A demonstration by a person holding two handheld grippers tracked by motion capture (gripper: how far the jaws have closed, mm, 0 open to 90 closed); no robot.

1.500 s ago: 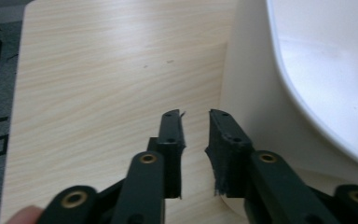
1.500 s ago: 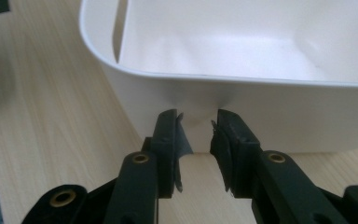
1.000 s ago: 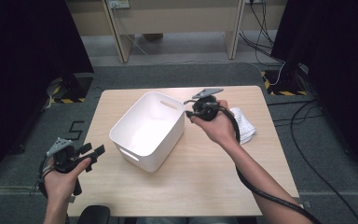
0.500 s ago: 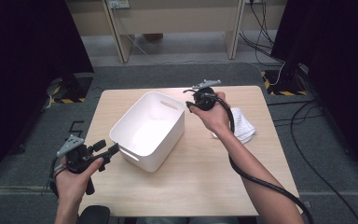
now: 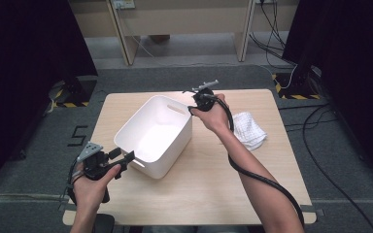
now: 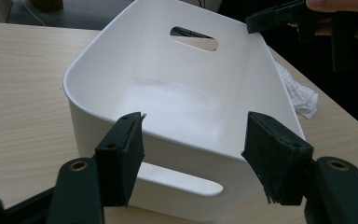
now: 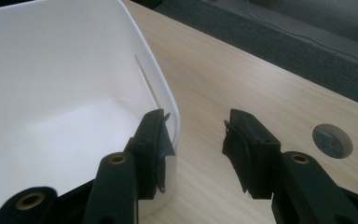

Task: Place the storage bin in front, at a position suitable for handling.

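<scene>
From above, the left gripper (image 5: 126,158) sits with jaws apart at the near wall of the white bin (image 5: 141,145), and the right gripper (image 5: 193,108) at its far corner, a cloth (image 5: 250,130) beyond. The left gripper view shows the bin (image 6: 121,56) wall just ahead of its open jaws. In the right gripper view the jaws, just opening, straddle the bin (image 7: 158,84) rim unpressed.

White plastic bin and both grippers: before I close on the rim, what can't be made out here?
- High view: the right gripper jaws are hidden by the hand, so rim contact is unclear.
- Right gripper view: the white plastic bin is cut off by the left edge, its near wall hidden behind the jaws.
- Left gripper view: the white checked cloth is partly hidden behind the bin wall.
- High view: the left gripper looks small; its gap to the rim is unclear.
</scene>
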